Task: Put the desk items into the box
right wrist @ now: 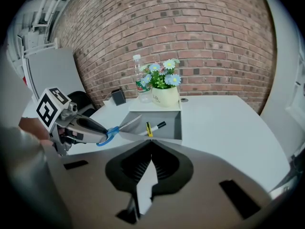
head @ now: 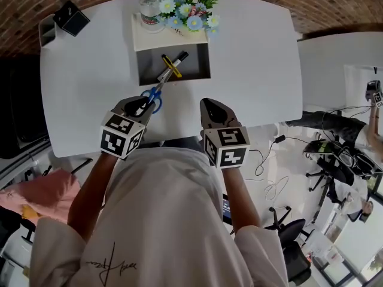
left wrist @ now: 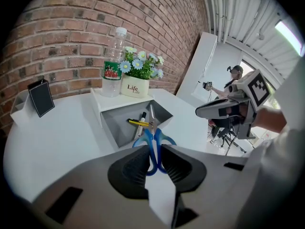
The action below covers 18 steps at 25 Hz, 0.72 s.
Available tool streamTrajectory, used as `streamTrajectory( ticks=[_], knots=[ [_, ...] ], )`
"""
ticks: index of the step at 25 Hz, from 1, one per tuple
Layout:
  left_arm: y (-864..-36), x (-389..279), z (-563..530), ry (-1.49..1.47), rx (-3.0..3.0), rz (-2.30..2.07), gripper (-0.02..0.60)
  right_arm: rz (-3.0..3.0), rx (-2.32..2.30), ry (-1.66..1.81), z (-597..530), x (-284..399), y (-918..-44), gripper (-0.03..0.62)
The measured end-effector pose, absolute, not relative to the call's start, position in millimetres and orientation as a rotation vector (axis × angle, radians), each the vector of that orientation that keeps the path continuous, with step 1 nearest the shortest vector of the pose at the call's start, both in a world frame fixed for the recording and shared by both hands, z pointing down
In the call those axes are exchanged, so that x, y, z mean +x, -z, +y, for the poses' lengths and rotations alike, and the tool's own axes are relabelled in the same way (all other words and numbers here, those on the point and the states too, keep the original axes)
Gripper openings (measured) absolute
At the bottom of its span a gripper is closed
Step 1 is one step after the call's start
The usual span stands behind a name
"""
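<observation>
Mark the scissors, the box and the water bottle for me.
scissors (left wrist: 153,135): left gripper view, where blue handles join.
box (head: 195,69): head view, bare grey floor.
water bottle (head: 151,9): head view, body.

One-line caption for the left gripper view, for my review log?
Left gripper grips blue scissors by the handles, blades toward the grey box.
</observation>
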<state>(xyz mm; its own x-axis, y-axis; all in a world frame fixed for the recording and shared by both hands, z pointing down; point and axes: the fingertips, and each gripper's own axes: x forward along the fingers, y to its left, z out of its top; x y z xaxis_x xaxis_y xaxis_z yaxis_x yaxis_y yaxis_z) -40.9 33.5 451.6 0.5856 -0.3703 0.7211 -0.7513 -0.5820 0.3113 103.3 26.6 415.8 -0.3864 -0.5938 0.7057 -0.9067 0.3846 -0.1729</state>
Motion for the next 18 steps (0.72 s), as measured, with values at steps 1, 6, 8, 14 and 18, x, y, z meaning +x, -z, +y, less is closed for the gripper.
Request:
streamTrajectory(
  ticks=[1,6,8,14,18],
  knots=[
    [-450.8,-41.1,31.7,-0.811,2.206,-0.889,0.081,-2.103,1.284,-0.753,26.5,103.4,-415.5,0.026],
    [-447.9,-40.5,24.1,-0.829,2.221,-0.885,0.081,-2.103,1.287,-0.756,23.0,106.1,-414.8,0.026],
    [-447.9,-40.9,22.5,-0.846,2.232,-0.877,0.081,-2.102,1.285,-0.757,22.2,105.9,-414.8,0.026],
    [-446.9,-39.6,14.2,-0.894,2.275,-0.858,0.081,-2.108,1.288,-0.755,17.1,104.9,-414.3,0.026],
    [-445.6,-37.1,8.2,-0.916,2.298,-0.847,0.081,-2.107,1.276,-0.754,15.7,104.6,-413.4,0.026]
  ],
)
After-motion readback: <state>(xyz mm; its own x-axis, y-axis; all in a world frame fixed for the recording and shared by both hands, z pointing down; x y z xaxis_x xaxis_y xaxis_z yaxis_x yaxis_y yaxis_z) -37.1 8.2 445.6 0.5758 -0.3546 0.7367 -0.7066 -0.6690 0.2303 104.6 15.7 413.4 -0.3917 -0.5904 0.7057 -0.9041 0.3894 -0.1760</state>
